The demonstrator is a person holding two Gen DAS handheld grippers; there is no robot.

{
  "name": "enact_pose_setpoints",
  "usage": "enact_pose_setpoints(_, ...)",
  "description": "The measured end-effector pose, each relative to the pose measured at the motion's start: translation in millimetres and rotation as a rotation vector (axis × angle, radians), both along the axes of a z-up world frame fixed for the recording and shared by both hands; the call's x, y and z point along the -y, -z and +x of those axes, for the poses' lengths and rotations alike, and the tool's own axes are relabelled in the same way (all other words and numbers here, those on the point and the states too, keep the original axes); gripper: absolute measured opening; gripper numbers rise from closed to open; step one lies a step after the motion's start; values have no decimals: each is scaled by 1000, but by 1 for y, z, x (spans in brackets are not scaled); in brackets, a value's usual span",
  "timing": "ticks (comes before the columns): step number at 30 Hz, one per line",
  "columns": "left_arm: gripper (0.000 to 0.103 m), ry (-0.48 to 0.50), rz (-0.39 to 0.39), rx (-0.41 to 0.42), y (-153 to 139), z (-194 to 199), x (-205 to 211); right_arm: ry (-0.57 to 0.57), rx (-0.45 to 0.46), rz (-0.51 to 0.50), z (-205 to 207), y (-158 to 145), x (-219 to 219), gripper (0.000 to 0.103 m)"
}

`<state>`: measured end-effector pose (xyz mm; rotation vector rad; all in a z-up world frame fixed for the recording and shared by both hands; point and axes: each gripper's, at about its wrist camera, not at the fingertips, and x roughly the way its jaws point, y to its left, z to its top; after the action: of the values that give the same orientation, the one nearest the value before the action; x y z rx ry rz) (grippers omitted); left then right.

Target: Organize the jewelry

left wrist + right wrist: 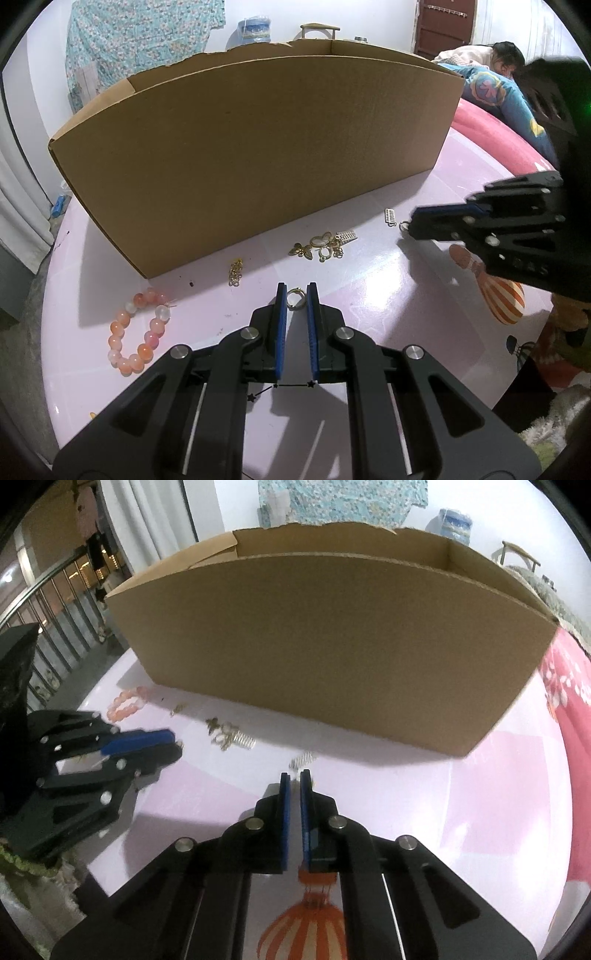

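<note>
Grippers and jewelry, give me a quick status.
Left gripper shut on gold ring. Right gripper pinching small ring. Charms, bead bracelet loose before box.

The left gripper (296, 295) pinches a gold ring (296, 298) on the pink table (369, 295). A bead bracelet (138, 328) lies nearby, before a box (240, 166).

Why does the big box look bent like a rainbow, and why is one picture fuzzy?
Left wrist view: the fisheye lens bends the cardboard box; the bead bracelet looks sharp. Right wrist view: same bending, and the small charms are smeared with blur.
</note>
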<state>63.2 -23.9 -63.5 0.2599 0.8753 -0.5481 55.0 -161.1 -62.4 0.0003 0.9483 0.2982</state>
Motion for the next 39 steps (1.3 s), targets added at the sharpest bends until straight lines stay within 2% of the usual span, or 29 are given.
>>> enact_pose_setpoints(2, 9, -1, 1, 1, 0, 0, 0, -3, -23, 30, -5, 0, 3, 7)
enact_pose_setpoints(6, 9, -3, 1, 1, 0, -1, 1, 12, -19, 39, -7, -2, 8, 25)
enact_pose_setpoints(16, 10, -9, 6, 5, 1, -2, 2, -14, 22, -36, 10, 3, -2, 25)
enact_pose_setpoints(19, 10, -9, 4, 5, 1, -2, 2, -26, 31, -67, 8, 1, -6, 22)
enact_pose_setpoints(20, 10, -11, 3, 5, 1, -2, 2, -35, 30, -64, 7, 0, -7, 16)
enact_pose_setpoints(22, 10, -12, 2, 6, 2, -2, 2, -41, 25, -59, 5, -2, -9, 12)
enact_pose_setpoints(28, 10, -13, -3, 8, 2, -3, 1, -26, 24, -21, 1, -5, -4, 11)
enact_pose_setpoints(29, 10, -13, -3, 10, 2, -3, 1, -20, 28, -8, -2, -7, -1, 4)
enact_pose_setpoints(39, 9, -8, -10, 18, 2, -5, -3, 15, 43, 28, -10, -14, 16, 3)
